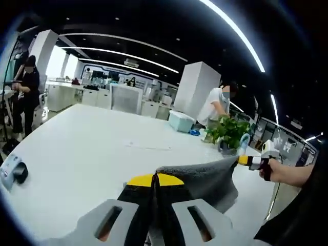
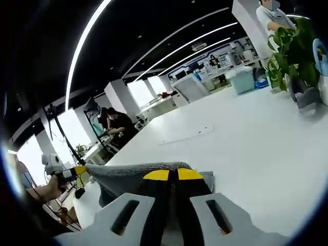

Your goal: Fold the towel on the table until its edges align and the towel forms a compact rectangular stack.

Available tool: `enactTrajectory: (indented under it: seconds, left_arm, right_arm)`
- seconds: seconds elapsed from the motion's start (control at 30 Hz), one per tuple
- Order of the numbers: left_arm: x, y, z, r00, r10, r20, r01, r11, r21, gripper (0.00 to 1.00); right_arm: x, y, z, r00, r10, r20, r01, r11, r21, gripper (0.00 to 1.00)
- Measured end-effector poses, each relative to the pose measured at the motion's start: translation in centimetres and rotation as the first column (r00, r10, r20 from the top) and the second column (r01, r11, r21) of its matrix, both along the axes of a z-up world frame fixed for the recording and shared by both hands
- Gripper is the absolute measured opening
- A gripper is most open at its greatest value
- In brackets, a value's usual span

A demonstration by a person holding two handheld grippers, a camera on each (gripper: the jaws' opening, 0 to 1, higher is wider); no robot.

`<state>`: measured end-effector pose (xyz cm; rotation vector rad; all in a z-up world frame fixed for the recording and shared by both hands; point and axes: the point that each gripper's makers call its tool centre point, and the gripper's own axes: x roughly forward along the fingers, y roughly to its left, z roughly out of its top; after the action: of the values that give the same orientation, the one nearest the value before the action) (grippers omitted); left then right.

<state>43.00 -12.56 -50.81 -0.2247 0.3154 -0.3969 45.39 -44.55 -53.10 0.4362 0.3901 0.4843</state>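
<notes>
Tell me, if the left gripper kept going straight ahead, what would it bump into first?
Probably nothing soon: the left gripper, shut on the grey towel, points across bare white table. Depth is unclear.

Grey towel (image 1: 205, 179) hangs stretched taut above the white table (image 1: 87, 154).

You have no readable text, label, brand, number or sign anywhere in either view; distant wall markings are too blurred to make out
</notes>
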Motion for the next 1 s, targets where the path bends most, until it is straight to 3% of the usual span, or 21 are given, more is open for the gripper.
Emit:
enactTrajectory:
  seconds: [0.07, 0.1, 0.13, 0.17, 0.5, 1.0]
  left_arm:
    - [0.3, -0.4, -0.3, 1.0, 0.001, -0.022, -0.002, 0.998, -0.059, 0.01]
    - [0.5, -0.5, -0.7, 1.0, -0.01, -0.023, 0.009, 0.999, -0.04, 0.01]
    - [0.5, -0.5, -1.6, 0.999, -0.015, -0.038, 0.016, 1.0, 0.005, 0.01]
    - [0.6, -0.6, -1.9, 0.999, -0.017, -0.047, 0.018, 1.0, 0.003, 0.0]
    - [1.8, 0.1, -2.5, 0.998, 0.023, -0.05, -0.024, 0.999, -0.031, 0.0]
    - [4.3, 0.3, -6.0, 0.991, 0.033, -0.129, -0.036, 0.999, -0.019, 0.0]
  right_arm:
    - [0.1, 0.3, 0.1, 1.0, 0.005, 0.006, -0.005, 1.0, 0.007, 0.0]
    - [0.1, 1.2, 0.4, 0.997, 0.064, 0.047, -0.063, 0.997, -0.033, 0.0]
    - [0.2, 1.4, 0.2, 0.996, 0.08, 0.044, -0.078, 0.995, -0.057, 0.0]
    - [0.3, 1.7, -0.2, 0.997, 0.078, 0.011, -0.077, 0.995, -0.056, 0.0]
    - [2.0, 1.1, -1.2, 0.999, 0.035, -0.029, -0.035, 0.999, -0.014, 0.0]
    - [4.2, 1.1, -5.1, 0.988, 0.026, -0.154, -0.032, 0.999, -0.036, 0.0]
